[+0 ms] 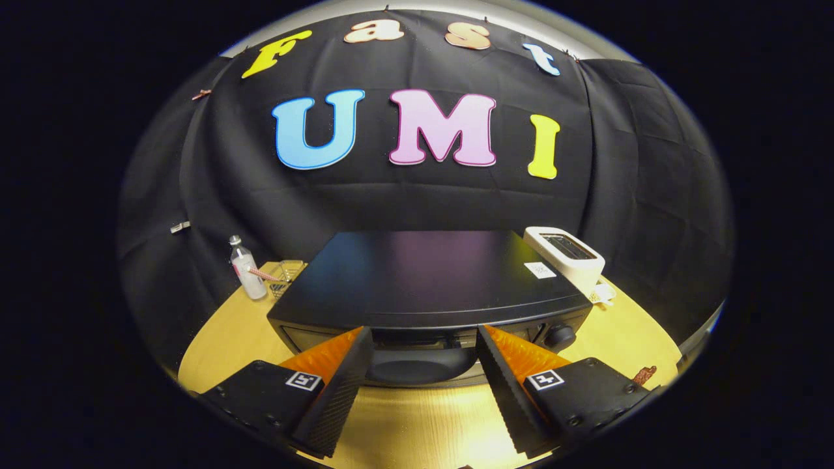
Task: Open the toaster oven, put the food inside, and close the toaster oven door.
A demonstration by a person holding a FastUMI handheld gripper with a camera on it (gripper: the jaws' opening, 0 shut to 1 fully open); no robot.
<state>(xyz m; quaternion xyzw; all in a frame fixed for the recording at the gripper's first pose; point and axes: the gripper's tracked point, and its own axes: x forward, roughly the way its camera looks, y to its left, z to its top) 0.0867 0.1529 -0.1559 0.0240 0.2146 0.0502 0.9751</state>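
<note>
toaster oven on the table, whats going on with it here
A person's handheld gripper hovers just above the front of the black toaster oven, jaws open and holding nothing, set either side of the door's top edge. The door looks closed. Behind the oven stand a white toaster and a small bottle on the wooden table.

The toaster oven [423, 277] is glossy black with a faint purple sheen on its top and a small white label; the pop-up toaster [568, 258] beside it is white; the table [417, 423] is pale yellow wood grain; the bottle [246, 268] is clear with a pinkish label.
</note>
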